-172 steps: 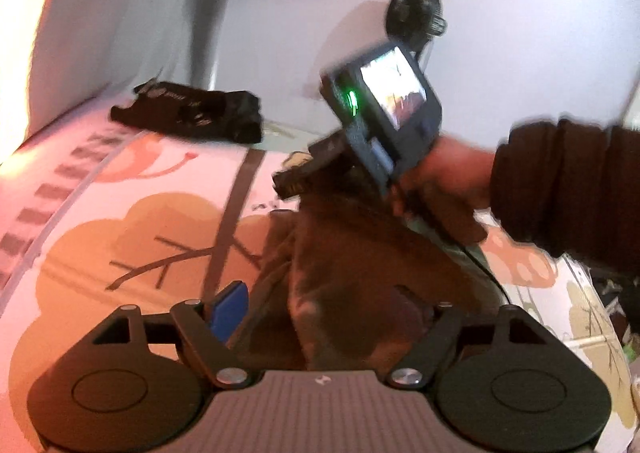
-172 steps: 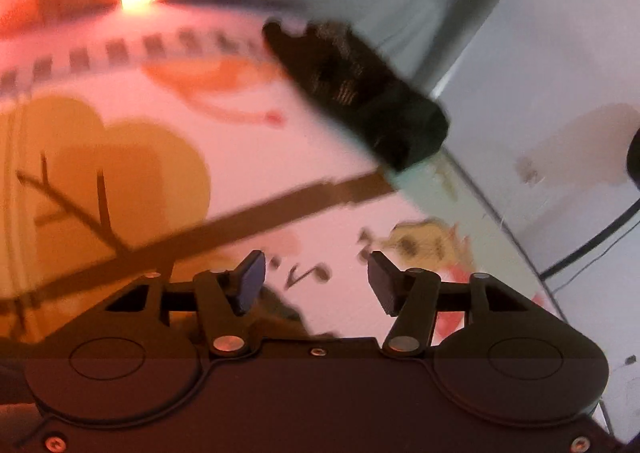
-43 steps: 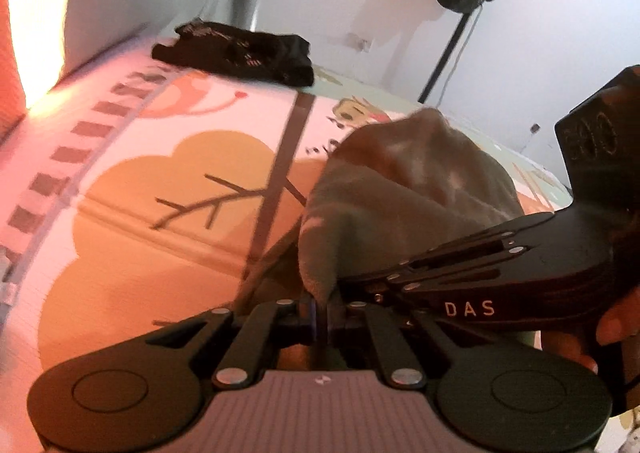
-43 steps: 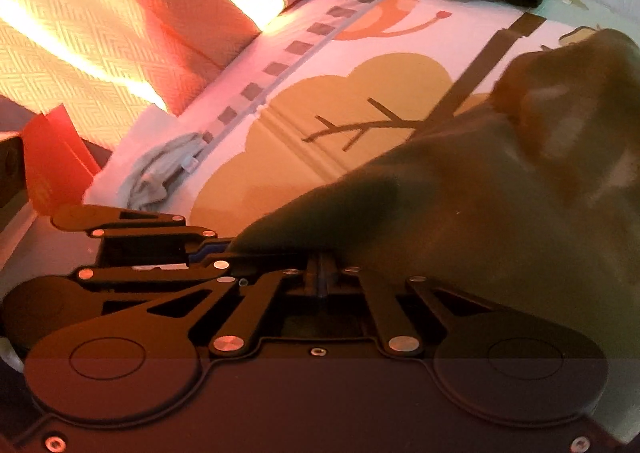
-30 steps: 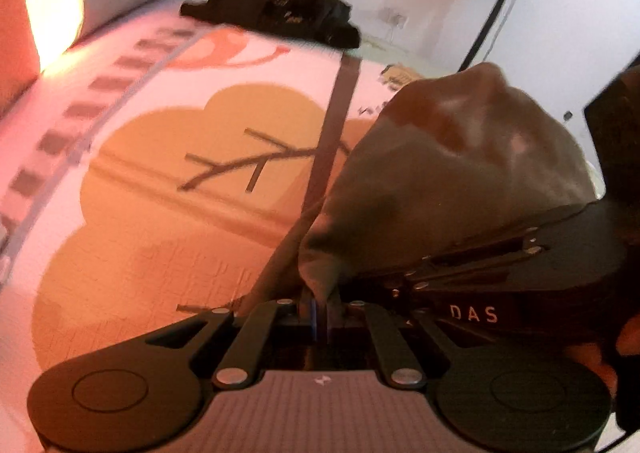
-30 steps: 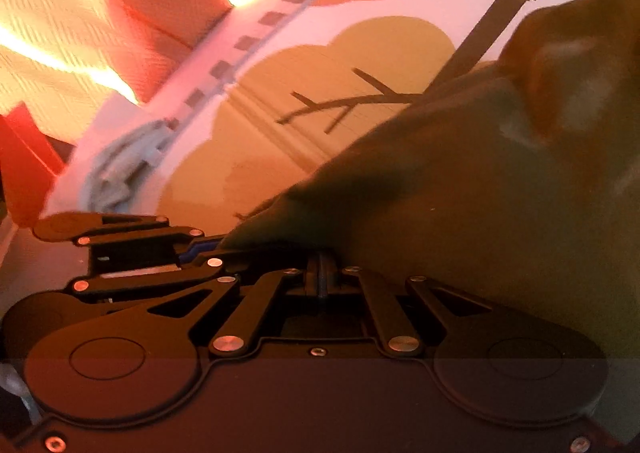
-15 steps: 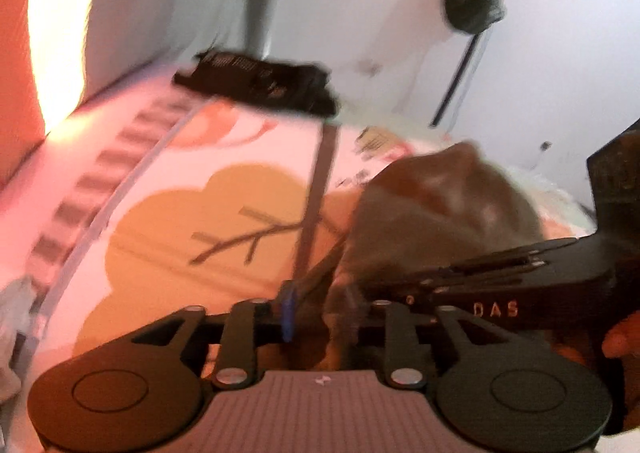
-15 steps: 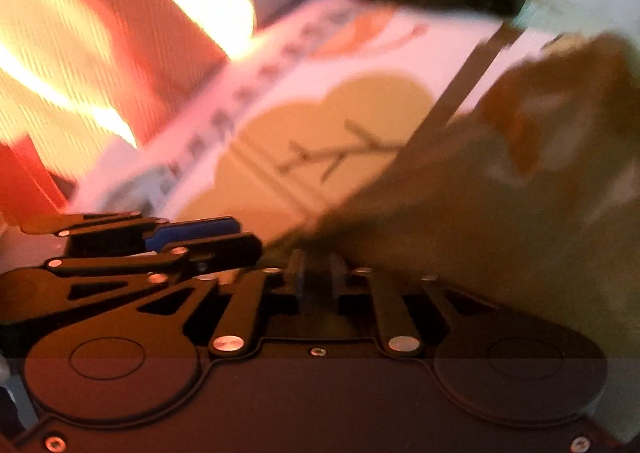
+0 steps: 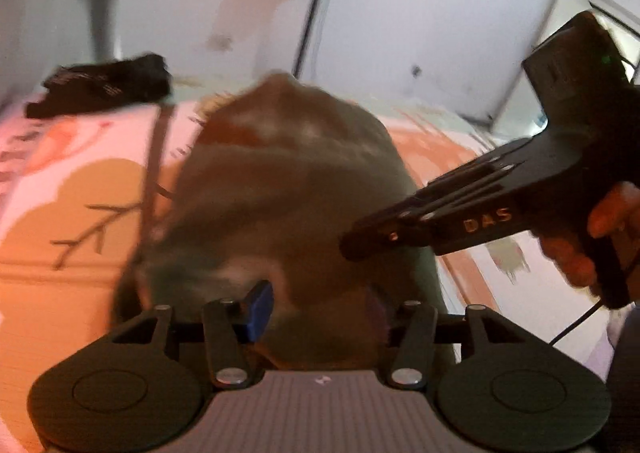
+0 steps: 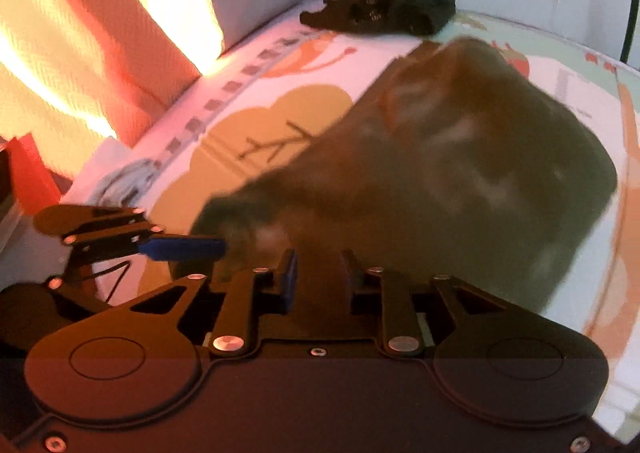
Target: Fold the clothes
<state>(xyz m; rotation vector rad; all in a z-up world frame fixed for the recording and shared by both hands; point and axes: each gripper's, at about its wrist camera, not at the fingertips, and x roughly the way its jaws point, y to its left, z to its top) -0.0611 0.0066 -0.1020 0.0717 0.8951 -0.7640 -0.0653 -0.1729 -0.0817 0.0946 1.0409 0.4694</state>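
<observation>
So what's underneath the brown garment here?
The brown garment lies on a printed play mat with an orange tree design; mat shows around its edges. Whatever sits directly beneath the cloth is covered and cannot be seen.

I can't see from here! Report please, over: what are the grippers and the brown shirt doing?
Left gripper open, right gripper open. Brown garment lying in a heap on the printed mat. Black clothing at far edge, not in the way.

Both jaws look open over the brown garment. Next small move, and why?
Probably lift both grippers clear, then regrasp for another fold. The left gripper and right gripper both stand open with the brown garment lying in a loose mound on the printed mat, so neither holds it. The frames are blurred, so its edges are hard to judge.
</observation>
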